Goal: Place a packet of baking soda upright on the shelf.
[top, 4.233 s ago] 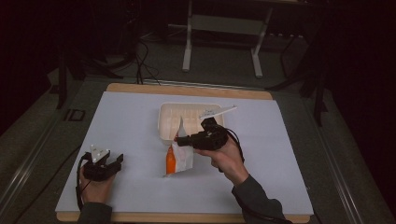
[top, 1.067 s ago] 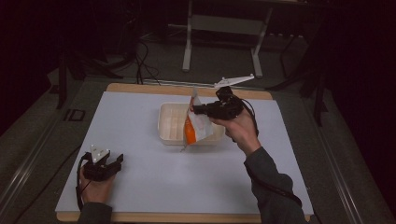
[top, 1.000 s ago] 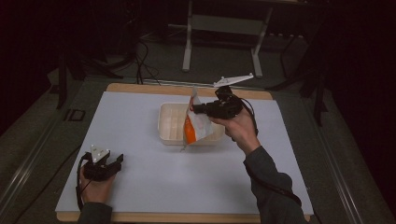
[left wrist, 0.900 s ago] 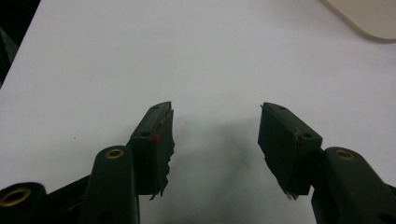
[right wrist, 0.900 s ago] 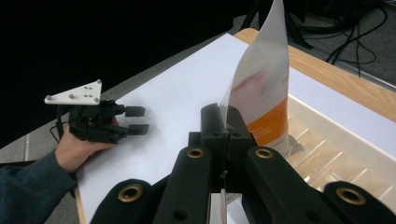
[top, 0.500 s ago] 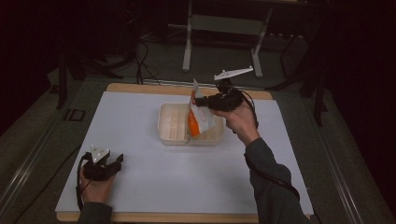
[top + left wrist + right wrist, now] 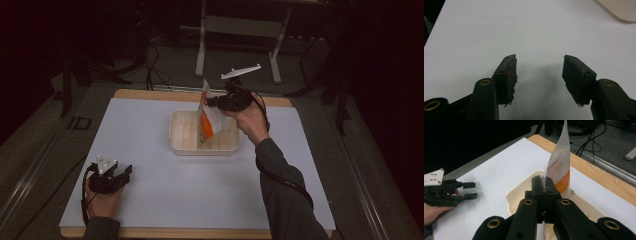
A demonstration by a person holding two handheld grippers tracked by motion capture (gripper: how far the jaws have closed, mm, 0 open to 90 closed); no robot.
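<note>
Presently no writing on the pouch is legible; it is a flat, glossy white sachet with an orange panel. Your right tongs are clamped on its edge, holding it upright over the cream, smooth-walled rectangular tray at the far middle of the white surface. Your left tongs stand wide and hold nothing, near left.

The pouch's print was too small to read; the tray's far wall hid behind it, its bottom edge unseen.
</note>
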